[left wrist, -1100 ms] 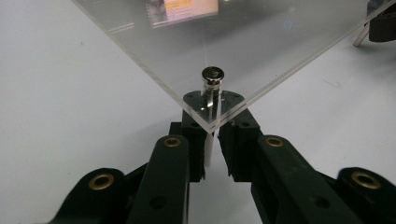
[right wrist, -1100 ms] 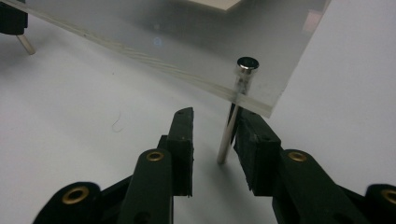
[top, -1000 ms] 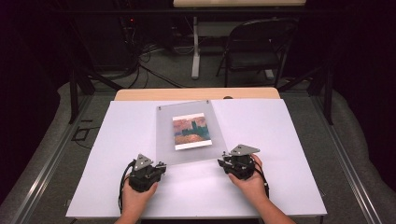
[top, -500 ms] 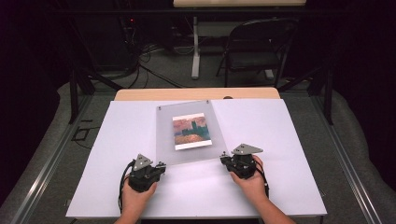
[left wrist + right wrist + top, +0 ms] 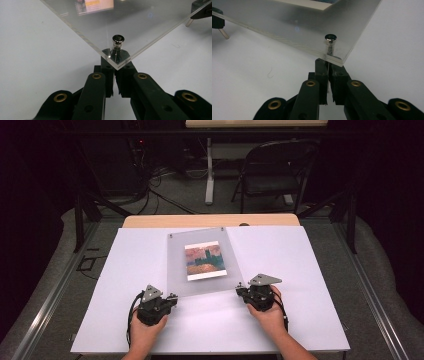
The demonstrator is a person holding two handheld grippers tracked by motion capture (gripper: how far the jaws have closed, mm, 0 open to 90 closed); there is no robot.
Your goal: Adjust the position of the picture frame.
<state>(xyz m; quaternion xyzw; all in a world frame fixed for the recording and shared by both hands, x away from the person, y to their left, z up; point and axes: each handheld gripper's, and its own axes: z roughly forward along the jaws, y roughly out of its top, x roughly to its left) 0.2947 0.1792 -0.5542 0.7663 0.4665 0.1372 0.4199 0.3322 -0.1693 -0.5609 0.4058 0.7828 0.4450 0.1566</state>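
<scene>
The clear frame (image 5: pixel 202 262) w/ a picture (image 5: pixel 205 260) lies mid-table, near edge lifted. Left gripper (image 5: pixel 115 65) and right gripper (image 5: pixel 328 65) are each clamped on a corner pin (image 5: pixel 118 42). Step looks like lifting; next probably needs both hands rising evenly.

The high view is soft and grainy. The white table (image 5: pixel 300 270) is evenly lit from above while the room behind sinks into near black. In both gripper views the jaws at the bottom are sharp and the far background blurs. The clear sheet (image 5: pixel 140 30) carries a pale haze and faint reflected spots, and a soft shadow lies under its edge (image 5: pixel 287 47).
</scene>
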